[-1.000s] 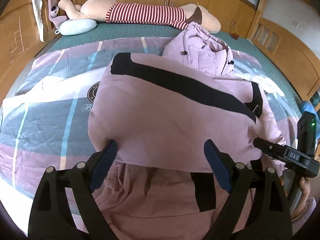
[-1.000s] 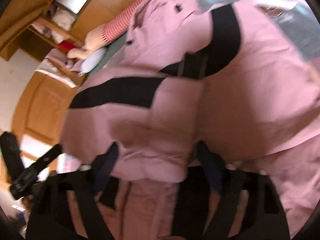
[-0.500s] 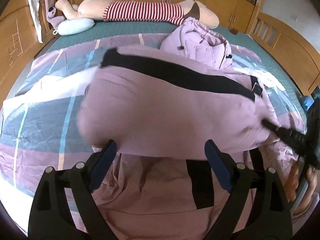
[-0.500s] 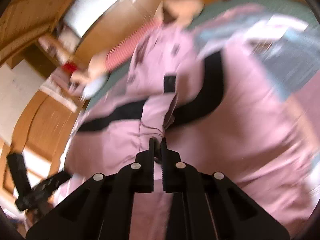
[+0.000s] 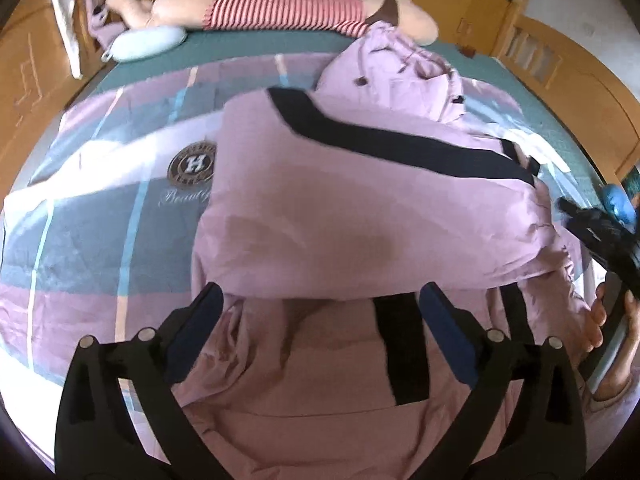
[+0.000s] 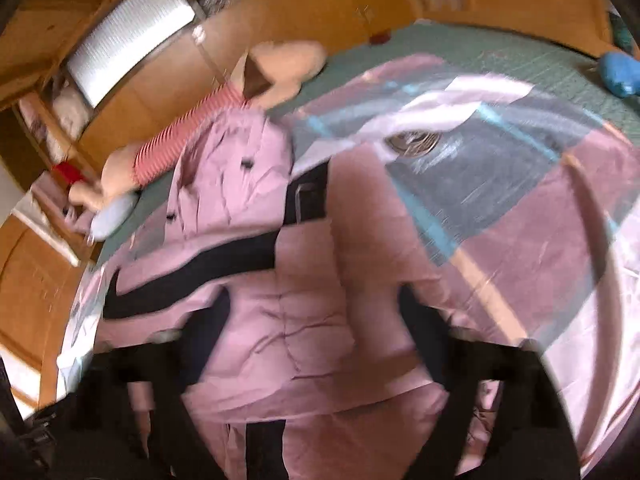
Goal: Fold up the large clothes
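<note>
- A large pink jacket (image 5: 360, 216) lies on a bed, on top of a quilt (image 5: 100, 220) with pink, grey-blue and white blocks.
- The jacket is made of a smooth, slightly puffy fabric, and a wide black band (image 5: 392, 144) runs across it from side to side.
- The lower half is folded up over the upper half, so the fold makes a thick rounded edge on the near side.
- More black strips (image 5: 404, 348) show on the layer under the fold, close to the camera.
- The hood (image 5: 396, 72) of the jacket lies at the far end, crumpled, with small dark buttons on it.
- The left gripper (image 5: 320, 320) hangs over the near edge of the fold with its jaws wide apart. They have just been opening, and the blue pads (image 5: 200, 316) do not press the fabric.
- The right gripper (image 6: 316, 340) is blurred in its own view. Its jaws have just been opening and now stand wide apart over the jacket, and nothing is clamped between them.
- In the left view a hand (image 5: 612, 320) holds the right gripper at the right edge of the jacket.
- A long plush toy (image 5: 280, 12) in a striped red shirt lies along the far side of the bed, beside a pale blue pillow (image 5: 144, 42).
</note>
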`<state>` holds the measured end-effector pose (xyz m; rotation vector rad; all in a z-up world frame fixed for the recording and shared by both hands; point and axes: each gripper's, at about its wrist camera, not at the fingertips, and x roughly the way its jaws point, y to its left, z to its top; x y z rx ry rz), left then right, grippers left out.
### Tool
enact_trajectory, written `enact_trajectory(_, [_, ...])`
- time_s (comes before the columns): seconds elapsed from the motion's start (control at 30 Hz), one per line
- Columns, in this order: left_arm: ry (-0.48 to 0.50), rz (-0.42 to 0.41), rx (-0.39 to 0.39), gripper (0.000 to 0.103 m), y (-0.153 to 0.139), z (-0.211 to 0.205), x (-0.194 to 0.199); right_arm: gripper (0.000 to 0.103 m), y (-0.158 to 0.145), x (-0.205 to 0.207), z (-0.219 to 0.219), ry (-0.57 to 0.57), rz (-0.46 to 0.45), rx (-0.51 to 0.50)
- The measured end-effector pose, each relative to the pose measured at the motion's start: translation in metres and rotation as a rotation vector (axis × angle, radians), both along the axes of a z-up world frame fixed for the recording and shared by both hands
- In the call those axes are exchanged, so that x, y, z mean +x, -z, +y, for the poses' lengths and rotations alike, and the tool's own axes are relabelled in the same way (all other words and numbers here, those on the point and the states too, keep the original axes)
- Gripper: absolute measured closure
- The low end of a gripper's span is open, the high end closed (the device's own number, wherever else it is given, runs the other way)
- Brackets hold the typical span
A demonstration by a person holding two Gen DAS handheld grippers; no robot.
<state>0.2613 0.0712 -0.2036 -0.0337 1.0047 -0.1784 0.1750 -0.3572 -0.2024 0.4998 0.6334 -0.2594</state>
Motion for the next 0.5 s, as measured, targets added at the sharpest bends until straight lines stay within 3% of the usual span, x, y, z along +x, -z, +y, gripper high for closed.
enact_trajectory(0.1, [-0.074,0.044,-0.015,0.002,0.007,0.021,0.008,0.013,-0.001,-0.003,0.001,-0.001,0.030,-0.010])
enact_trajectory(0.2, [-0.156,0.097,-0.078,0.002,0.014,0.044,0.016,0.013,0.004,-0.003,-0.001,0.003,0.065,-0.014])
enact_trajectory(0.33, [-0.223,0.157,-0.280,0.002,0.018,0.077,0.022,0.013,0.016,0.002,-0.001,-0.011,0.128,0.020])
enact_trajectory(0.5, [-0.185,0.224,-0.518,0.002,0.027,0.090,0.025,0.013,0.030,0.005,0.002,-0.017,0.189,0.048])
